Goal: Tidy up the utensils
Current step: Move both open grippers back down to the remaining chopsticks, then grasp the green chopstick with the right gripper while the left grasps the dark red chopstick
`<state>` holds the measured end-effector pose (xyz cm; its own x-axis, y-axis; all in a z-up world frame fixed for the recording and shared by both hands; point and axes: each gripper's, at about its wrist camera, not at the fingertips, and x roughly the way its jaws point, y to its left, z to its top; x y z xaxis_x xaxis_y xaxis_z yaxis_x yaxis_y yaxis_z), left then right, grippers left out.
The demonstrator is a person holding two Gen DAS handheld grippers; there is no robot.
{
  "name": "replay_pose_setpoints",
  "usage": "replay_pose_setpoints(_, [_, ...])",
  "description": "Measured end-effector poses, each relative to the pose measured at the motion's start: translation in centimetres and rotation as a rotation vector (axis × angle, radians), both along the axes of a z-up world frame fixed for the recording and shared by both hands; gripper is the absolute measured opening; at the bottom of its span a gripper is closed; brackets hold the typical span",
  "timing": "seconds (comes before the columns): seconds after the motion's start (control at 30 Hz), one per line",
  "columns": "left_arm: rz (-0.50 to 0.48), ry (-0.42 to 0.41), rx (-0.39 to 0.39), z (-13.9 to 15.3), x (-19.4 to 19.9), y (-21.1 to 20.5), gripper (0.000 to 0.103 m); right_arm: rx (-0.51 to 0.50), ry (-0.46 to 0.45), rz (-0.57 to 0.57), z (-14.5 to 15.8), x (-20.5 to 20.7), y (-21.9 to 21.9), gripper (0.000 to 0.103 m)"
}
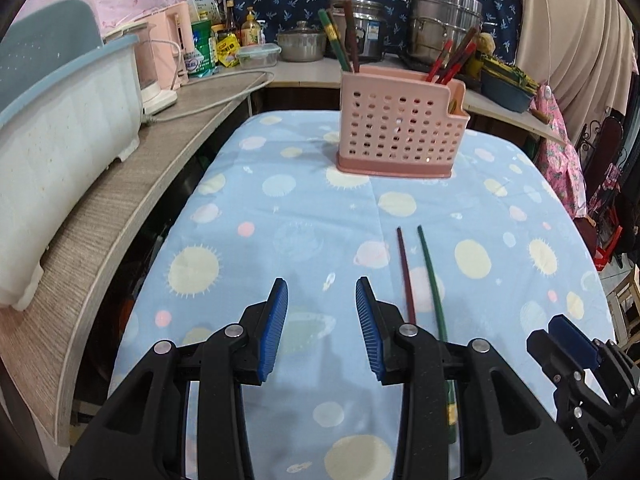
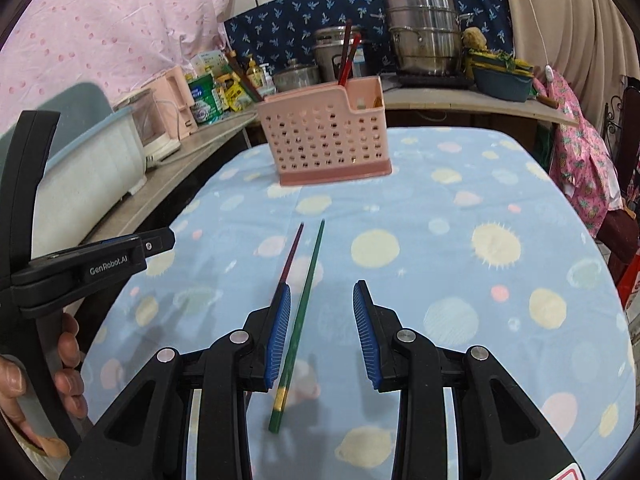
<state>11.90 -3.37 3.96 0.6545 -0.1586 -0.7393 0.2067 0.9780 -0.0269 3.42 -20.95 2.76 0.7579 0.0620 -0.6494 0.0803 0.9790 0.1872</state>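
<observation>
Two chopsticks lie side by side on the blue planet-print tablecloth (image 1: 280,216): a dark red one (image 1: 405,272) and a green one (image 1: 432,280). At the far end of the table stands a pink perforated utensil holder (image 1: 400,132) with several chopsticks upright in it. My left gripper (image 1: 322,280) hangs open over bare cloth, left of the pair. My right gripper (image 2: 322,284) is open above the green chopstick (image 2: 308,292), which runs under the gap close to the left finger. That finger partly covers the dark red chopstick (image 2: 294,248). Nothing is held.
A wooden counter (image 1: 120,208) on the left carries a white and blue dish bin (image 1: 60,128), a kettle and bottles. Steel pots (image 1: 444,24) stand behind the holder (image 2: 324,140). A hand (image 2: 68,360) holds the left gripper (image 2: 160,240). Pink patterned cloth hangs at the table's right edge.
</observation>
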Motion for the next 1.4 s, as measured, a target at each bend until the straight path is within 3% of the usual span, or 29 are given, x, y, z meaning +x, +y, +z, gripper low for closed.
replay_pose_setpoints(0.7, [-0.008,0.086,0.03,-4.6,-2.5,1.2,0.034,0.004,0.125,0.059,-5.7,-1.8,4.1,0.032])
replay_pose_setpoints(0.9, [-0.013,0.096,0.037,-5.1,-2.7,1.1,0.041,-0.015,0.15,0.071,-6.8,-1.7,5.1,0.032])
replay_pose_setpoints(1.0, [-0.012,0.093,0.037,-5.1,-2.8,1.1,0.044,-0.032,0.147,0.069,-6.8,-1.8,5.2,0.029])
replay_pose_setpoints(1.3, [-0.025,0.1,0.04,-5.4,-3.0,0.6,0.045,-0.075,0.141,0.042,-7.0,-2.3,4.5,0.008])
replay_pose_setpoints(1.4, [-0.034,0.103,0.042,-5.5,-3.2,0.4,0.046,-0.07,0.141,0.027,-7.0,-2.5,3.9,0.007])
